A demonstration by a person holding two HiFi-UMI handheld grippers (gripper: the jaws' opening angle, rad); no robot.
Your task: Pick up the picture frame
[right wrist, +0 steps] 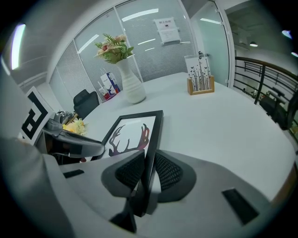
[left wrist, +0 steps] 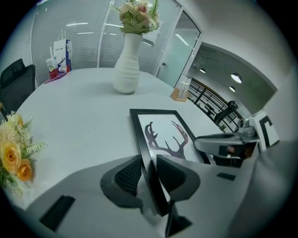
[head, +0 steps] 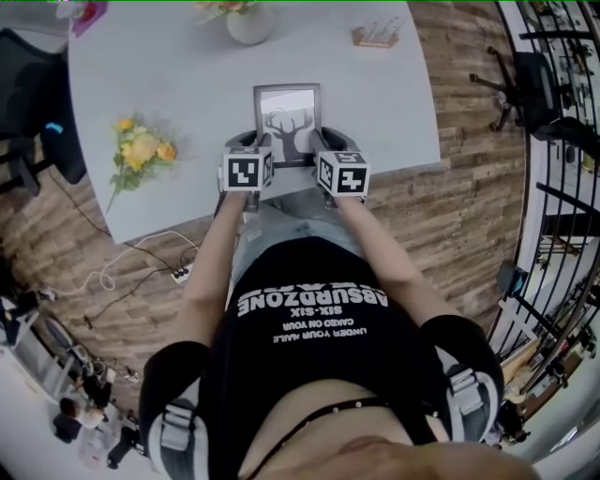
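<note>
A black picture frame (head: 287, 124) with a dark antler print lies near the front edge of the grey table (head: 187, 84). My left gripper (head: 251, 150) is shut on the frame's left rail, near its bottom corner. In the left gripper view the picture frame (left wrist: 160, 137) runs between the two pads. My right gripper (head: 328, 152) is shut on the right rail. Seen from the right gripper, the frame (right wrist: 135, 135) stands edge-on between the pads, and the left gripper (right wrist: 70, 142) shows at the left.
A white vase (head: 249, 21) of flowers stands at the table's far edge, behind the frame. A bunch of yellow flowers (head: 141, 150) lies to the left. A small wooden card holder (head: 377, 36) sits at the far right. A dark office chair (head: 28, 103) stands left of the table.
</note>
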